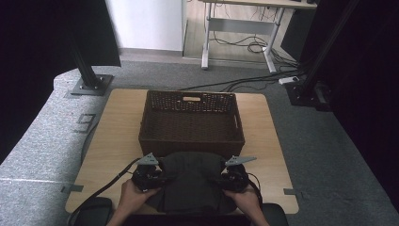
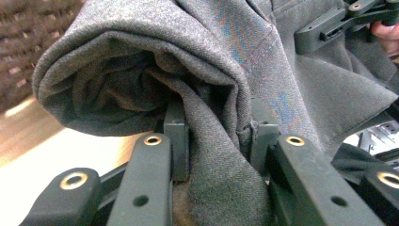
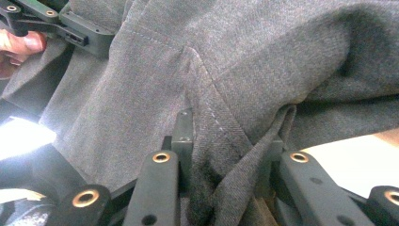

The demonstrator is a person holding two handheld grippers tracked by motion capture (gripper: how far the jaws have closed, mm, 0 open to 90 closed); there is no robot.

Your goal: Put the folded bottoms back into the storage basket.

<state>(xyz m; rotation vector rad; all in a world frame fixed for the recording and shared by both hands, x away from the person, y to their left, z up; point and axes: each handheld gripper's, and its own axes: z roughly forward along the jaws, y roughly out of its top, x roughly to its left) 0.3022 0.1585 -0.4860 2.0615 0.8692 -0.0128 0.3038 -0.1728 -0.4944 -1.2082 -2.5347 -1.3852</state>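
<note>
Garment: folded grey garment (image 1: 190,181) lay lower centre on desk (image 1: 117,136), just before wicker basket (image 1: 190,123) | Jaws: left gripper (image 2: 214,136) and right gripper (image 3: 230,141) each clenched on fabric folds | Risk: uneven lift could let loose layers sag, unfold, or snag the basket's near rim; thin pinch might slip.

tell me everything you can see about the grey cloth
The cloth is dark grey woven fabric with a fine twill look and stitched seams, like a garment. It is folded into a loose bundle with a rolled edge, at the table's near edge, just in front of the wicker basket. The left tongs and right tongs each pinch a side of it.
</note>
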